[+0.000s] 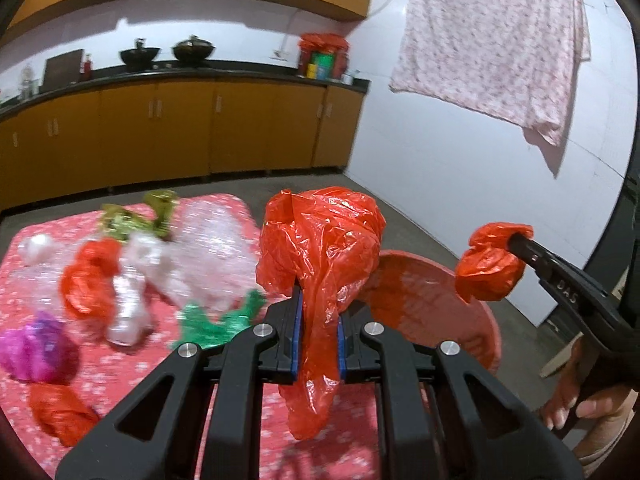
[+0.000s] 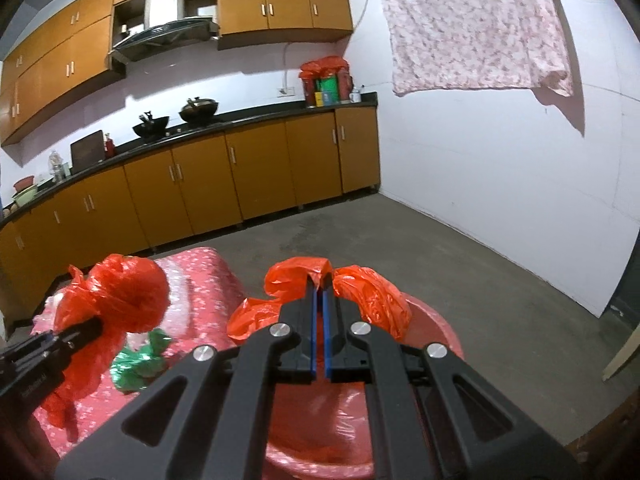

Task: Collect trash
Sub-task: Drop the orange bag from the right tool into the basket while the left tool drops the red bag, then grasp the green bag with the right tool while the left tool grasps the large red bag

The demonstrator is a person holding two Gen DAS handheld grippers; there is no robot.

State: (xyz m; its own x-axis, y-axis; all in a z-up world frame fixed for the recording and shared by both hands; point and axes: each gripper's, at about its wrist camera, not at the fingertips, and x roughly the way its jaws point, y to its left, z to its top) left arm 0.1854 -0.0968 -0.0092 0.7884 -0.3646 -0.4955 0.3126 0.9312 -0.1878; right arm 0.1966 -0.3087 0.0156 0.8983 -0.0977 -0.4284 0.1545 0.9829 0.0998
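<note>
My left gripper [image 1: 319,312] is shut on a large crumpled red plastic bag [image 1: 324,248] and holds it above the table's right edge; it also shows in the right wrist view [image 2: 120,292]. My right gripper [image 2: 320,292] is shut on a smaller red plastic bag [image 2: 372,296] and holds it above a red basin [image 2: 436,320]. In the left wrist view that gripper [image 1: 516,240] comes in from the right with its bag [image 1: 490,268] over the basin [image 1: 440,300]. More plastic trash lies on the red flowered tablecloth [image 1: 248,420]: red [image 1: 88,280], white [image 1: 132,304], green [image 1: 216,320], purple [image 1: 36,348] and gold [image 1: 156,208] pieces.
Orange kitchen cabinets [image 2: 256,176] with a black counter run along the far wall, with woks [image 2: 198,110] on top. A flowered cloth [image 2: 472,28] hangs on the white wall at right. Bare concrete floor [image 2: 460,256] lies beyond the basin.
</note>
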